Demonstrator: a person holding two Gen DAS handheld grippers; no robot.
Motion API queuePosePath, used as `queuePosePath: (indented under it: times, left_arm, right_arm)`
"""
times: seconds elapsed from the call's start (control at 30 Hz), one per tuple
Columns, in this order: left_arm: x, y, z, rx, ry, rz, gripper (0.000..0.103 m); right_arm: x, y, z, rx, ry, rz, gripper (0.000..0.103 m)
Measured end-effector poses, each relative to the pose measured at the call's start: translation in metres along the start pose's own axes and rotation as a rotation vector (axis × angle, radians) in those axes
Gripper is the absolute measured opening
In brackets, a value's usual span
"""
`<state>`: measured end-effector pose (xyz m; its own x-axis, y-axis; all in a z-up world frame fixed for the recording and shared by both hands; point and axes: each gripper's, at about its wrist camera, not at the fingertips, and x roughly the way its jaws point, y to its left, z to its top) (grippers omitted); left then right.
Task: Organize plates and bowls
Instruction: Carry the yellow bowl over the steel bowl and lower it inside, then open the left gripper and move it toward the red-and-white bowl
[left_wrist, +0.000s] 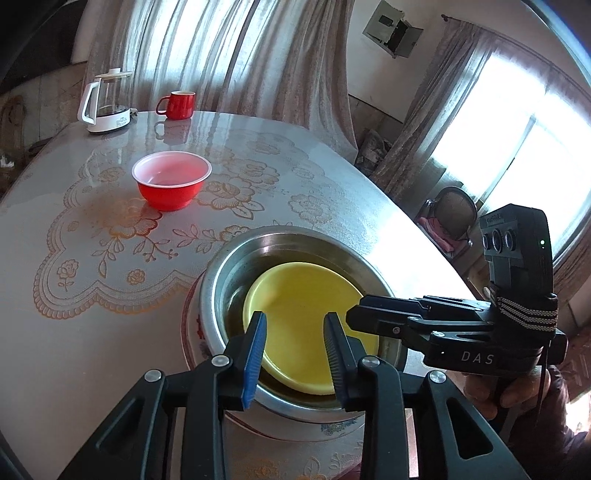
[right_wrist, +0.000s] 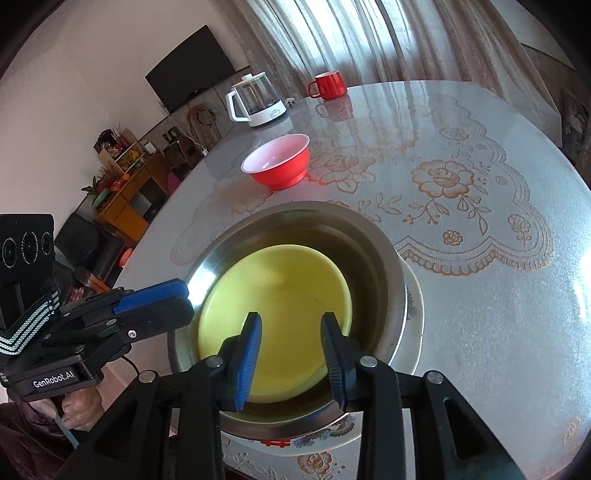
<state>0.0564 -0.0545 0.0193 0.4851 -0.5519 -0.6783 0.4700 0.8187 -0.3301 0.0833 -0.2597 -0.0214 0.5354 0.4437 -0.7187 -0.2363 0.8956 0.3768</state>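
Both tongs (left_wrist: 295, 350) open over yellow plate (left_wrist: 306, 317) in steel bowl (left_wrist: 221, 266).

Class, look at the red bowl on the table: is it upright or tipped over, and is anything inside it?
Upright and empty. The red bowl rests on its base on the table, rim upward, and its pale inside shows bare in both views.

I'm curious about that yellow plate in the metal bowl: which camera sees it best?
The right wrist view: the round yellow plate inside the steel bowl shows almost whole. In the left wrist view the left claw covers more of the plate.
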Motion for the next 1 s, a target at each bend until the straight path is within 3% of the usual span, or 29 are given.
queuePosePath:
  times: [0.73,1.0]
  left_arm:
    - [0.004,0.023,0.003,-0.028,-0.018,0.109,0.033]
    - [0.007,0.039,0.005,-0.054,-0.023,0.144,0.038]
  right_arm:
    - [-0.002,0.002,0.029,0.075,-0.024,0.074,0.042]
    - [0.011,0.002,0.043,0.105,-0.006,0.092,0.042]
